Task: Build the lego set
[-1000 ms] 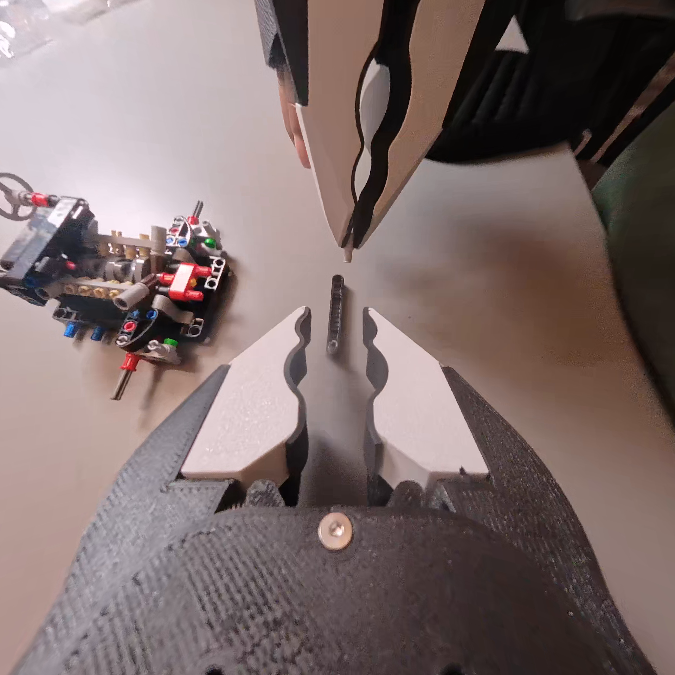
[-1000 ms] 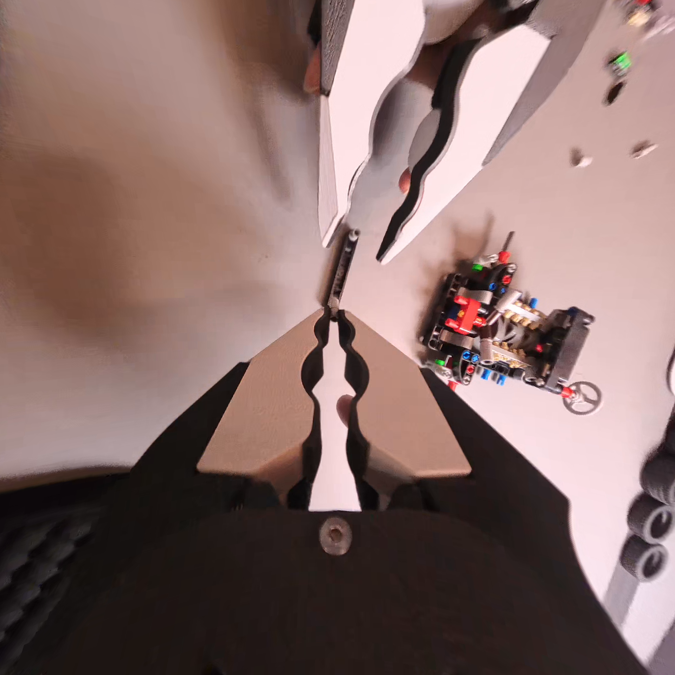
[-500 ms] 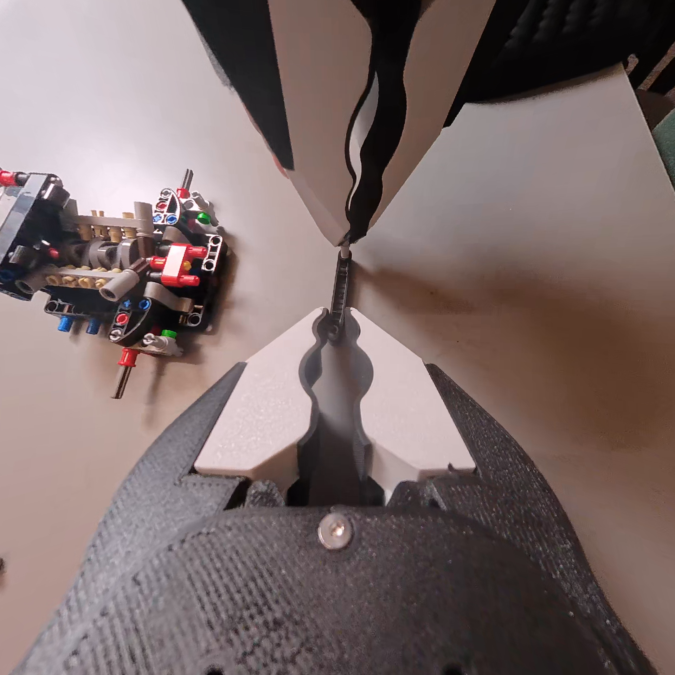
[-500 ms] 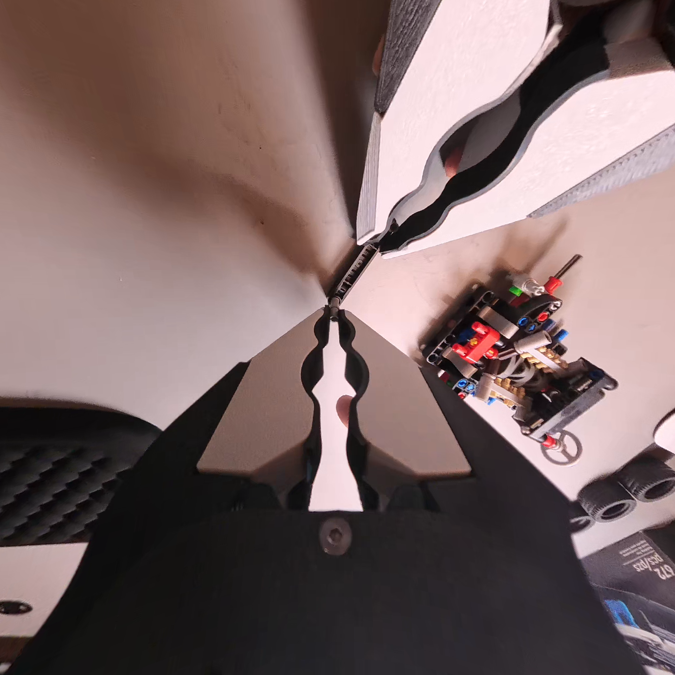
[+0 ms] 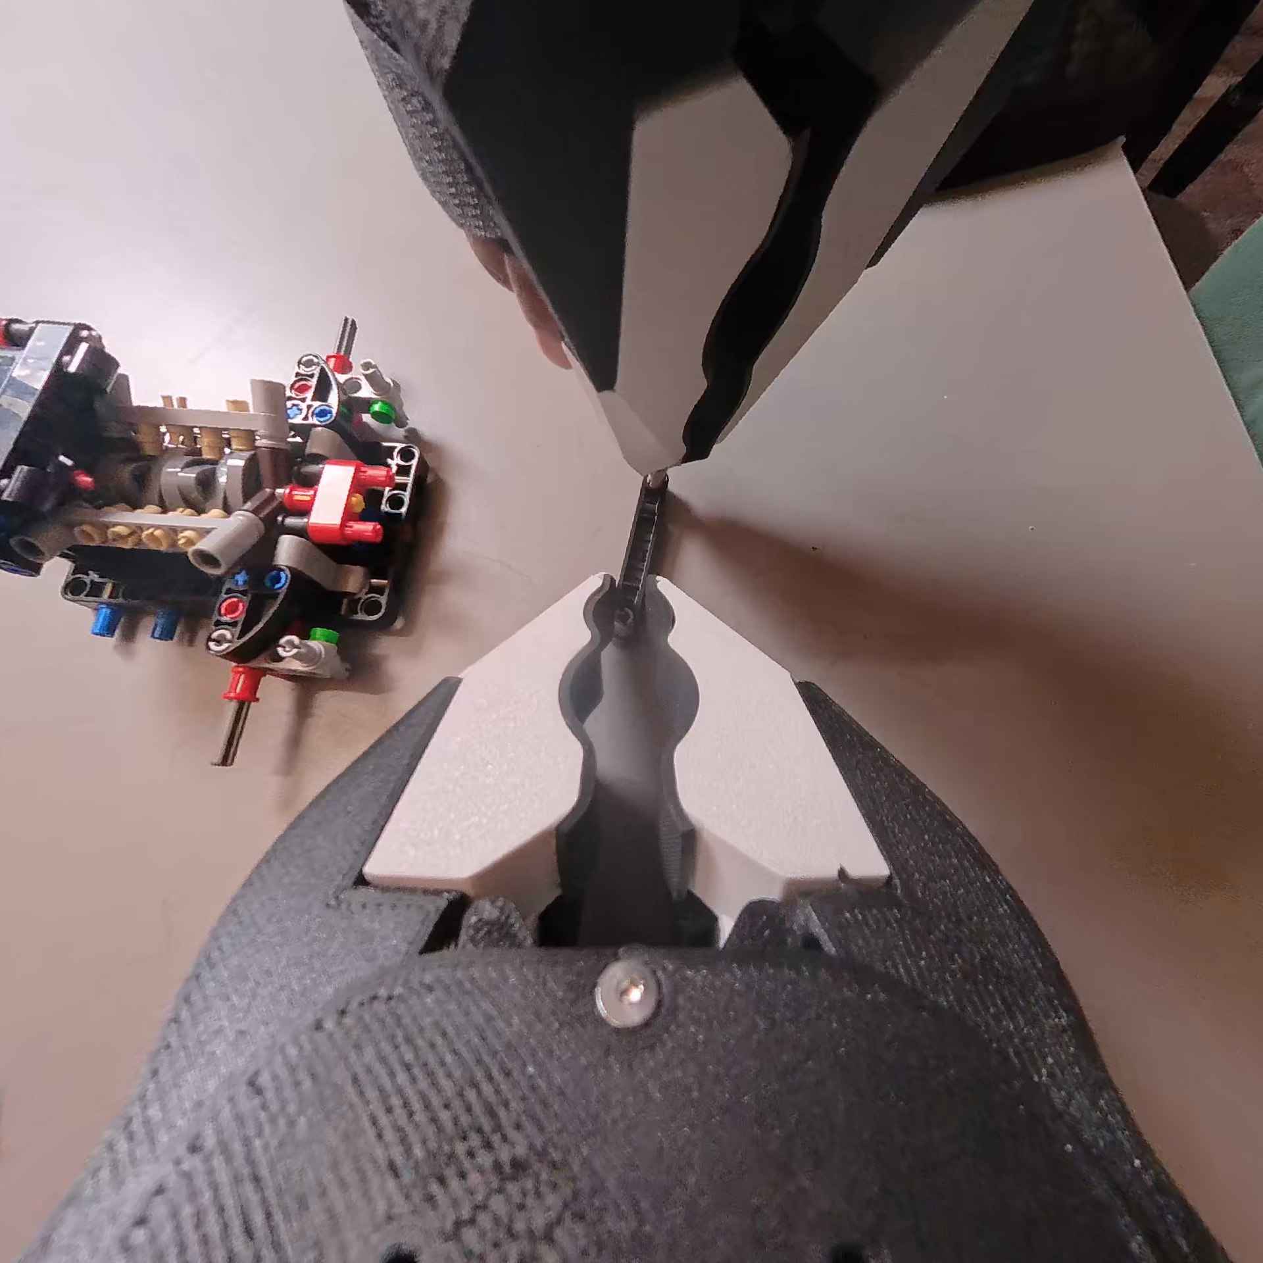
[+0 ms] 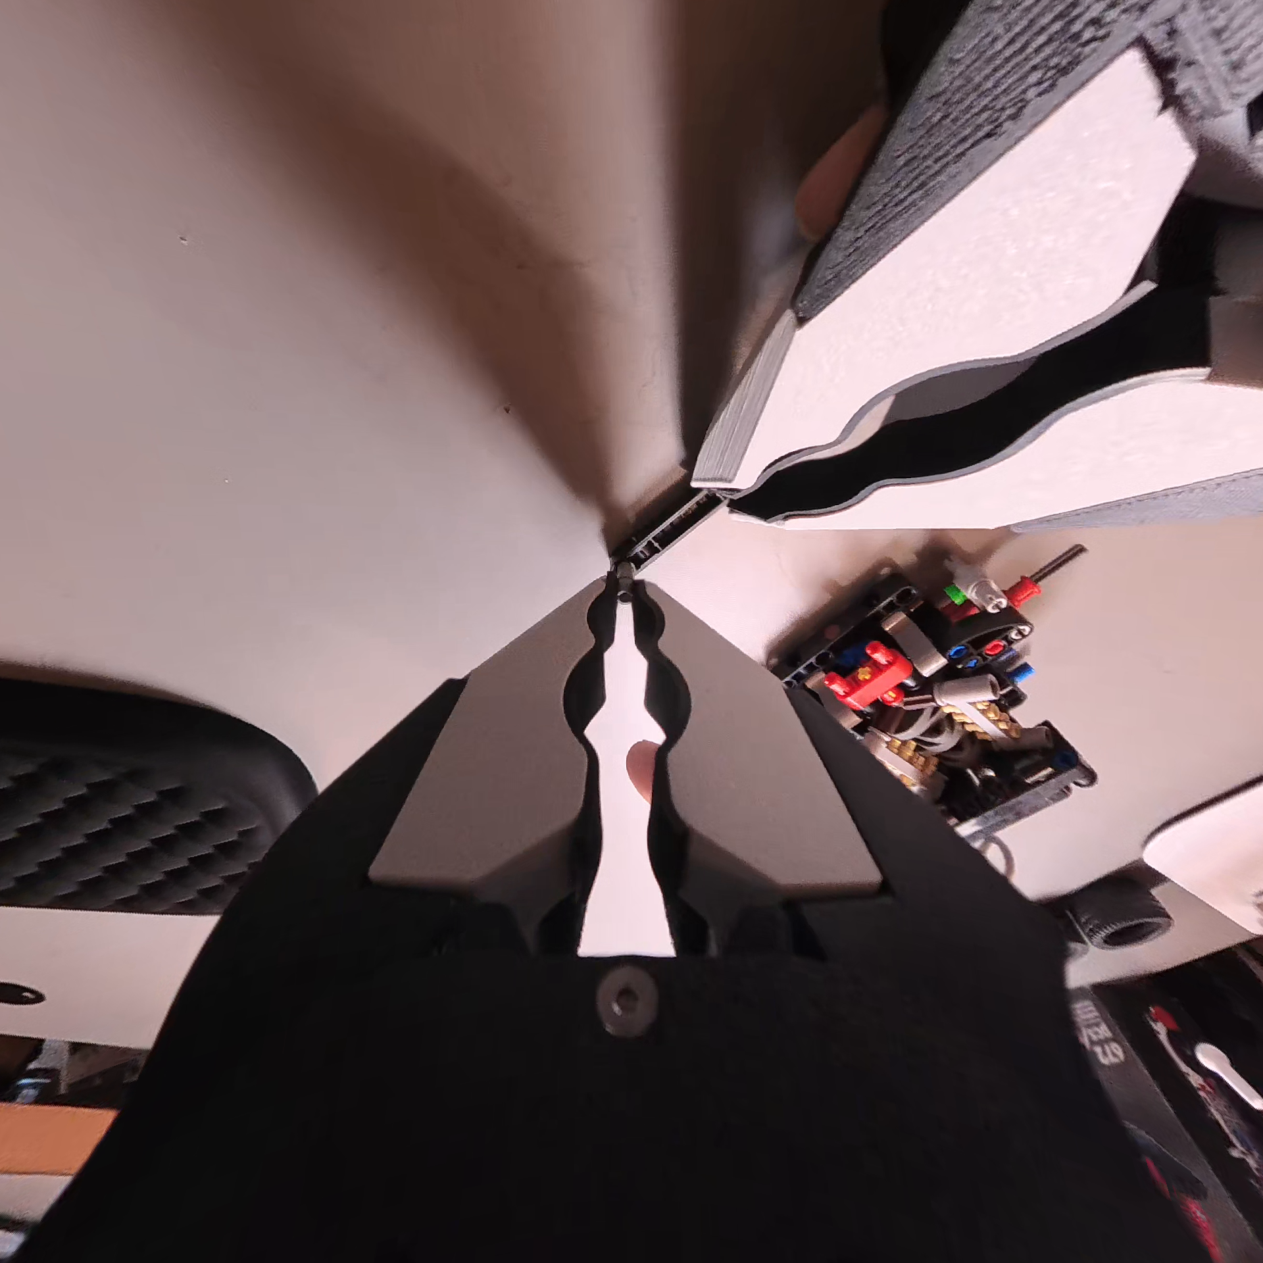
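Pale beige table [image 5: 957,342], hard light, strong shadows.
Black textured chair [image 6: 123,813] past one edge; green seat [image 5: 1237,328] past the other.

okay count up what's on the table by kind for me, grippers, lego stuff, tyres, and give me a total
Grippers: 2, the left gripper and the right gripper, both shut on the black beam.
Loose beams: 1.
Part-built lego models: 1, the chassis.
Tyres: 1 visible, the black tyre.
Total: 5.

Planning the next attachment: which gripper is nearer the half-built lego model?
Left. The left gripper is beside the model, clamping the black beam; the right gripper holds its far end.
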Action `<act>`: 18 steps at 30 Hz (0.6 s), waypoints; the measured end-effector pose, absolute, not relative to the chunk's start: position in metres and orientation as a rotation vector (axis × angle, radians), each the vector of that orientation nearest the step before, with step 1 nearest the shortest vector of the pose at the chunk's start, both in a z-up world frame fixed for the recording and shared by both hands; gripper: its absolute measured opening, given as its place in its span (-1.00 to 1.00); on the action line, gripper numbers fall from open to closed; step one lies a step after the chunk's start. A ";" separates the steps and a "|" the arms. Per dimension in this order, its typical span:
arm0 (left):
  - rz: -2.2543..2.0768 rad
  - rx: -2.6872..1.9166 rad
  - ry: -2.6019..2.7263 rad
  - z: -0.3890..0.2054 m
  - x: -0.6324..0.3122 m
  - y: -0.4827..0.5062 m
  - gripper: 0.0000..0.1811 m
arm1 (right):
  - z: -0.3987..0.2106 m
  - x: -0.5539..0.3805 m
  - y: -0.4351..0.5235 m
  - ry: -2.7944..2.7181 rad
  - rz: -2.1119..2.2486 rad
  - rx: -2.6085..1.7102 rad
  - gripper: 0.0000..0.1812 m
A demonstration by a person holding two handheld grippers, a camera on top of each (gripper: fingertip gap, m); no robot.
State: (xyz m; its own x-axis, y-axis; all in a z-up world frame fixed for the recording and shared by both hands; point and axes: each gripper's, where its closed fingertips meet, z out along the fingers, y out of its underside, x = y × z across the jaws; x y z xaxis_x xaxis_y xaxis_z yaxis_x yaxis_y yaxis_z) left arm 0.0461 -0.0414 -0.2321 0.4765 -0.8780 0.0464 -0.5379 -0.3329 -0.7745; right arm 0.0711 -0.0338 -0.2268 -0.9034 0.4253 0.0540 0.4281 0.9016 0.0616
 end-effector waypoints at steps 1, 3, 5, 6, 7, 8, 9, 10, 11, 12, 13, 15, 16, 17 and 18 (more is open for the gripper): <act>-0.611 -2.015 1.170 -0.232 0.046 -0.041 -0.92 | -0.227 0.071 -0.033 -3.030 -0.122 -0.686 -0.96; -0.607 -2.014 1.171 -0.232 0.046 -0.041 -0.92 | -0.227 0.071 -0.034 -3.042 -0.165 -0.674 -0.97; -0.607 -2.017 1.166 -0.232 0.046 -0.042 -0.92 | -0.227 0.071 -0.034 -3.047 -0.176 -0.691 -0.97; -0.605 -2.018 1.164 -0.232 0.046 -0.041 -0.92 | -0.227 0.072 -0.033 -3.042 -0.159 -0.714 -0.96; -0.601 -2.017 1.163 -0.232 0.046 -0.041 -0.92 | -0.227 0.072 -0.033 -3.033 -0.134 -0.740 -0.96; -0.598 -2.018 1.161 -0.232 0.046 -0.041 -0.92 | -0.227 0.072 -0.033 -3.025 -0.122 -0.759 -0.97; -0.599 -2.019 1.160 -0.232 0.046 -0.042 -0.92 | -0.227 0.072 -0.034 -3.020 -0.119 -0.767 -0.97; -0.604 -2.021 1.159 -0.232 0.046 -0.042 -0.92 | -0.227 0.071 -0.034 -3.020 -0.120 -0.774 -0.97; -0.611 -2.023 1.157 -0.232 0.046 -0.041 -0.92 | -0.227 0.071 -0.034 -3.023 -0.125 -0.783 -0.97; -0.615 -2.025 1.156 -0.232 0.046 -0.042 -0.92 | -0.227 0.071 -0.034 -3.029 -0.139 -0.778 -0.97; -0.615 -2.025 1.156 -0.232 0.046 -0.042 -0.92 | -0.227 0.071 -0.034 -3.035 -0.160 -0.763 -0.97; -0.608 -2.020 1.160 -0.232 0.046 -0.042 -0.92 | -0.228 0.073 -0.032 -3.049 -0.216 -0.725 -0.97; -0.608 -2.017 1.165 -0.232 0.047 -0.042 -0.92 | -0.228 0.074 -0.031 -3.057 -0.239 -0.709 -0.97; -0.607 -2.016 1.166 -0.232 0.047 -0.042 -0.92 | -0.229 0.074 -0.031 -3.065 -0.253 -0.697 -0.97; -0.609 -2.017 1.165 -0.232 0.047 -0.042 -0.92 | -0.229 0.074 -0.032 -3.073 -0.267 -0.688 -0.97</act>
